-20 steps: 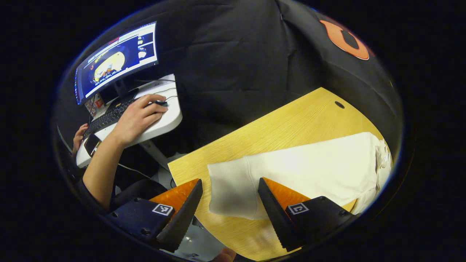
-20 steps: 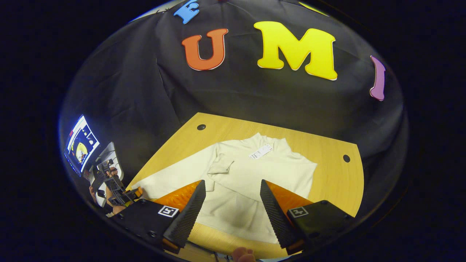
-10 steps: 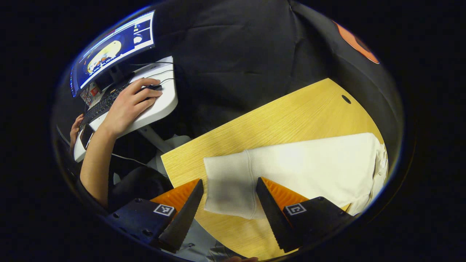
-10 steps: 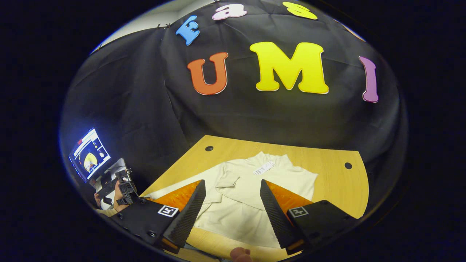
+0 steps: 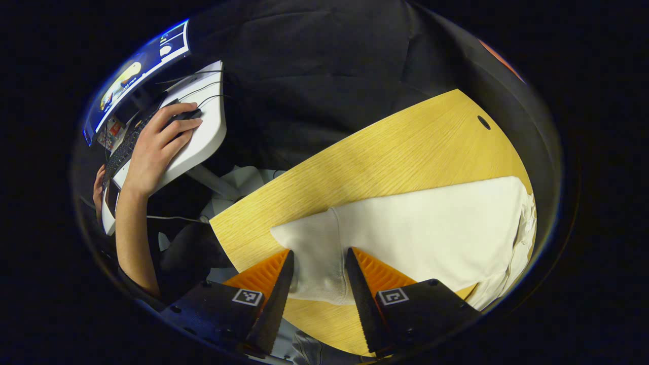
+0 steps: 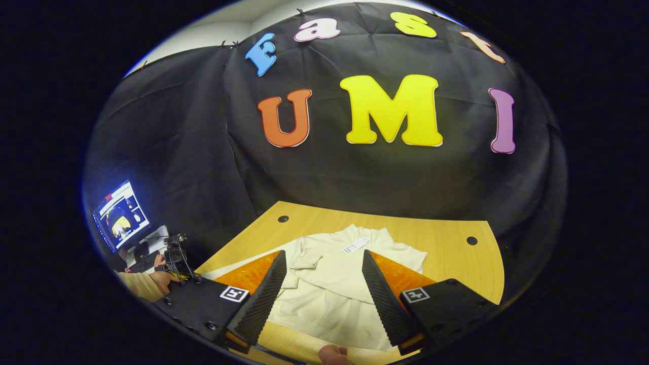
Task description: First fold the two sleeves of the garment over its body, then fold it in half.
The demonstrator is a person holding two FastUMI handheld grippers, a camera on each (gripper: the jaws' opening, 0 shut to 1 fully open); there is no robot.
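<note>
Left tool (image 5: 315, 284) sits low at the near edge of the worktop (image 5: 395, 147), its two fingers narrowed around the ribbed cuff (image 5: 317, 263) of the garment's sleeve (image 5: 426, 228); whether both fingers truly press on the cloth cannot be told, since a sliver of gap shows on each side. Right tool (image 6: 320, 294) hangs above the near hem of the garment (image 6: 345, 284) with its fingers spread wide and nothing between them.

Taking the garment as the landmark: the right gripper view shows it whole, a cream long-sleeved top lying flat on the wooden worktop (image 6: 456, 258), collar toward the booth's black cloth wall (image 6: 203, 152), with a small white tag (image 6: 355, 245) at the neck. One sleeve is already folded across the chest, its cuff (image 6: 304, 262) resting left of the tag. The other sleeve stretches out to the left of the body, mostly hidden behind the right tool's left finger.

The left gripper view gives what that one hides: the outstretched sleeve in full, running from the cuff between the fingers away to the shoulder at the right rim, lying flat on the wood.

Beyond the sleeve's cuff end, off the worktop, a white side desk (image 5: 203, 137) carries a monitor (image 5: 132, 81) and a keyboard (image 5: 124, 147); a person's hand (image 5: 159, 142) rests there on a mouse (image 5: 185, 115). The right gripper view shows the monitor (image 6: 120, 215) far left of the garment.
</note>
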